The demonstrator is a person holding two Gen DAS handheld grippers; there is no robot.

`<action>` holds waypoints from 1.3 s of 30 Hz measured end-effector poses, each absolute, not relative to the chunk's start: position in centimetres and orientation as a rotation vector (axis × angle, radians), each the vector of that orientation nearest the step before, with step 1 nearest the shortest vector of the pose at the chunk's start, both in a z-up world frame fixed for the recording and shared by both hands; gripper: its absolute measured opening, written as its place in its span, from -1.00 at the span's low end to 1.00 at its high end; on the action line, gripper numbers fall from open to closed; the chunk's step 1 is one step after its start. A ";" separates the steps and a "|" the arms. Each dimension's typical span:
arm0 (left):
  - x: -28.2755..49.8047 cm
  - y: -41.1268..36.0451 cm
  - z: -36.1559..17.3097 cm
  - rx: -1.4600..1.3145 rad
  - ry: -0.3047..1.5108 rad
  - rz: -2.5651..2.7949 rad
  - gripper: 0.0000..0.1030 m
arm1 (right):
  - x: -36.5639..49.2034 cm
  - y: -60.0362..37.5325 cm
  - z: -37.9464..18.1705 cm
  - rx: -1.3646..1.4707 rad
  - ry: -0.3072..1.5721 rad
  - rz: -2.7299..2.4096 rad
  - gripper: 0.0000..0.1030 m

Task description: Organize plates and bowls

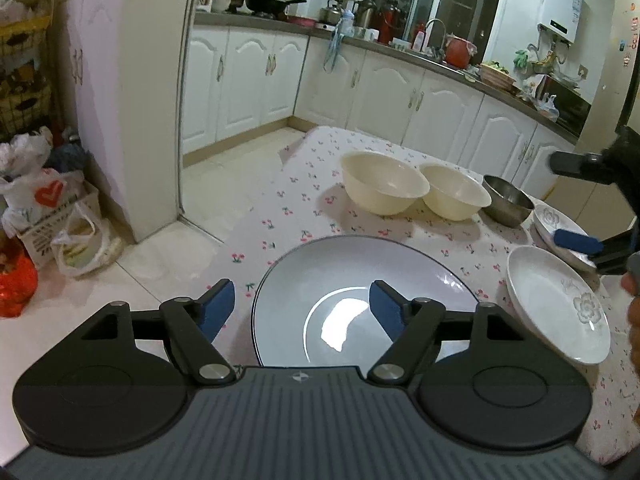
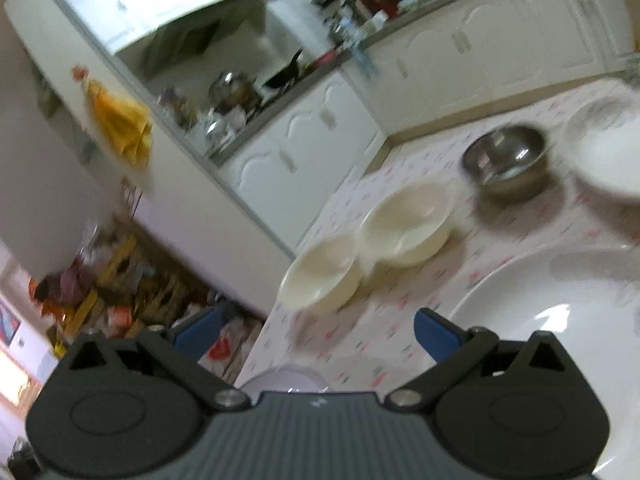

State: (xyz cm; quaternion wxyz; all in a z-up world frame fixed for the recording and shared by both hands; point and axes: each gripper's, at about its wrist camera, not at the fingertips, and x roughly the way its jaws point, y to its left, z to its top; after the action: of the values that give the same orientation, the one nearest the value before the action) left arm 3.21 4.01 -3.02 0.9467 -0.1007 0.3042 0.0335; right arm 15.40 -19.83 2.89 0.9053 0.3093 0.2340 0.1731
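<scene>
A large white plate with a dark rim (image 1: pixel 360 280) lies on the cherry-print tablecloth (image 1: pixel 280 208). My left gripper (image 1: pixel 302 306) is open just above its near-left edge, empty. Behind it stand two cream bowls (image 1: pixel 382 186) (image 1: pixel 454 196) and a steel bowl (image 1: pixel 506 200). A white flowered plate (image 1: pixel 560 304) and another flowered plate (image 1: pixel 556 220) lie at the right. My right gripper (image 1: pixel 580 208) hovers open over them. In the blurred right wrist view my right gripper (image 2: pixel 316 336) is open, with a white plate (image 2: pixel 560 320) at its right, the cream bowls (image 2: pixel 320 272) (image 2: pixel 408 228) and the steel bowl (image 2: pixel 506 160) ahead.
White kitchen cabinets (image 1: pixel 384 92) and a cluttered counter run behind the table. A white fridge (image 1: pixel 132 100) stands at the left, with bags and a basket (image 1: pixel 48 216) on the tiled floor. The table's left edge drops to the floor.
</scene>
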 end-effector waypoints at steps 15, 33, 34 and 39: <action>4.5 -4.0 -1.5 -0.061 0.589 -0.111 0.89 | 12.5 -29.8 2.3 0.625 0.338 0.139 0.99; 8.3 -13.4 -3.8 0.006 0.642 -0.264 0.91 | 11.4 -33.5 -2.0 0.782 0.324 0.176 0.99; 8.4 -13.6 -3.9 0.006 0.645 -0.264 0.91 | 11.3 -33.6 -2.2 0.791 0.323 0.180 0.99; 9.4 -14.4 -4.7 0.007 0.657 -0.256 0.82 | 11.1 -34.1 -3.1 0.825 0.327 0.184 0.99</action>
State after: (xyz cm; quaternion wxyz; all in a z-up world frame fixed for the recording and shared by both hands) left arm 9.45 -14.40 -4.70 0.9385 0.0034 0.3218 -0.1254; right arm 11.06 -34.06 -3.09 0.8990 0.3986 0.1581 0.0887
